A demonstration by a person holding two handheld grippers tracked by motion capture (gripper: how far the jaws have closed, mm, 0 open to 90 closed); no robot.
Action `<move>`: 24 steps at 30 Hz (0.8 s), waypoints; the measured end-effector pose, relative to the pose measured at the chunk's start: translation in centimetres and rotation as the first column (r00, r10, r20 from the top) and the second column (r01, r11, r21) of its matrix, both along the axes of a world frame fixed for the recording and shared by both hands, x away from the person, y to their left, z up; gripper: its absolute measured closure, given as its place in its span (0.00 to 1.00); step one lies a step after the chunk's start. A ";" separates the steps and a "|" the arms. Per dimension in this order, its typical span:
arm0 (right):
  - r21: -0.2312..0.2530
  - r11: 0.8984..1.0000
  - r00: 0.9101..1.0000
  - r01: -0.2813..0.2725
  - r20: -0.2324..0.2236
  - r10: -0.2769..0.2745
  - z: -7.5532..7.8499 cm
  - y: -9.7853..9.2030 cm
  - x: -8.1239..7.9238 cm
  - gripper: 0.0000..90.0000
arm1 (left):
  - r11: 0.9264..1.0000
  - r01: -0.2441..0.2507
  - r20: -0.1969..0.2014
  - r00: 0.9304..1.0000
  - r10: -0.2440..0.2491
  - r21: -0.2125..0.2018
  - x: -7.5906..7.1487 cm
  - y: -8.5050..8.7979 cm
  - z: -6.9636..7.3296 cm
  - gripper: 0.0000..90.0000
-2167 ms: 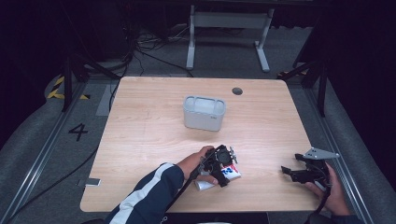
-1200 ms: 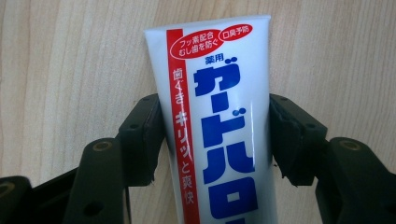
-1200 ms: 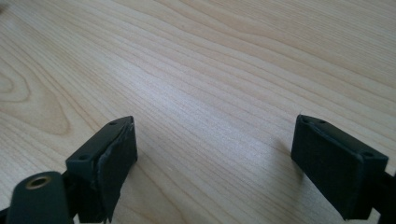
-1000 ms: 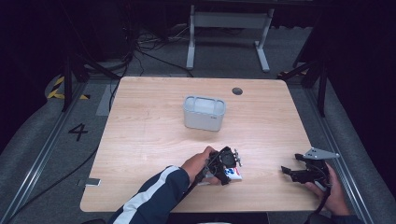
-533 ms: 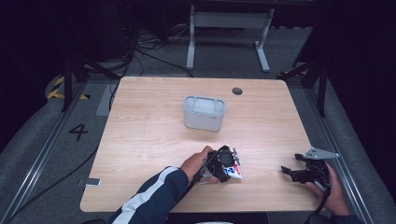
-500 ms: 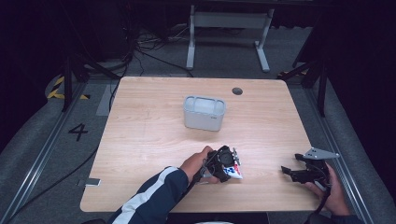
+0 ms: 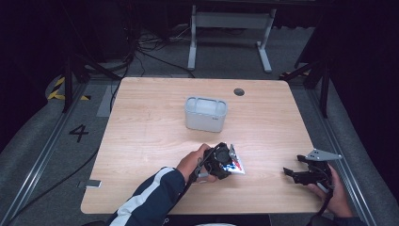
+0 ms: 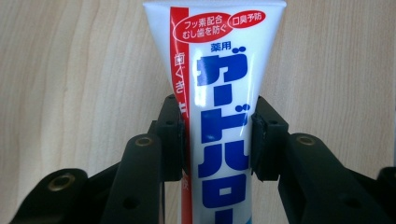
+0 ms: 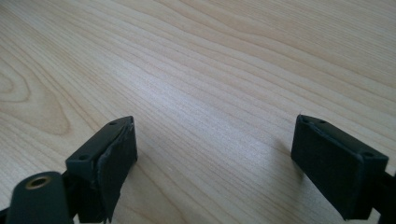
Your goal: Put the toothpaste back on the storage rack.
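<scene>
Your left gripper (image 8: 212, 140) has just been closing its jaws onto the white, blue-lettered toothpaste tube (image 8: 219, 88), so the soft, slick plastic may slip or twist as you lift, while your right gripper (image 9: 215, 158) rests wide open and empty over the pale wooden surface (image 9: 224, 60).

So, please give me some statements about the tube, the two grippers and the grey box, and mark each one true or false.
1. The left gripper is shut on the tube. True: its pads press on both sides of the tube.
2. The right gripper holds the tube. False: its jaws stand wide apart over the bare table.
3. The box stands farther from the person than both grippers. True.
4. The tube lies inside the box. False: it is between the left jaws, apart from the box.
5. The tube is white with blue and red print. True.
</scene>
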State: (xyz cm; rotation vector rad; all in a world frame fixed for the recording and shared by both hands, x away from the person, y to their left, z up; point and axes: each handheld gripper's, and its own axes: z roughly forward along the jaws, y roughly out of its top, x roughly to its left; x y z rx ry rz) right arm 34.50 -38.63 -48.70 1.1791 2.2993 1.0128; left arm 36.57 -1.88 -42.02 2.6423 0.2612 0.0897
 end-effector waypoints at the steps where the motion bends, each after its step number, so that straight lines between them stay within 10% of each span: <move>1: 0.000 1.000 1.000 0.000 0.000 0.000 0.0 0.0 0.0 0.16 | 1.000 -0.002 0.000 1.000 0.002 -0.008 0.0 0.3 0.2 0.71; 11: 0.000 1.000 1.000 0.000 0.000 0.000 0.0 0.0 0.0 0.16 | 0.991 -0.046 0.046 0.998 0.052 -0.124 -0.1 3.4 2.3 0.72; 24: 0.000 1.000 1.000 0.000 0.000 0.000 0.0 0.0 0.0 0.16 | 0.957 -0.117 0.067 0.988 0.139 -0.265 0.4 6.3 3.8 0.72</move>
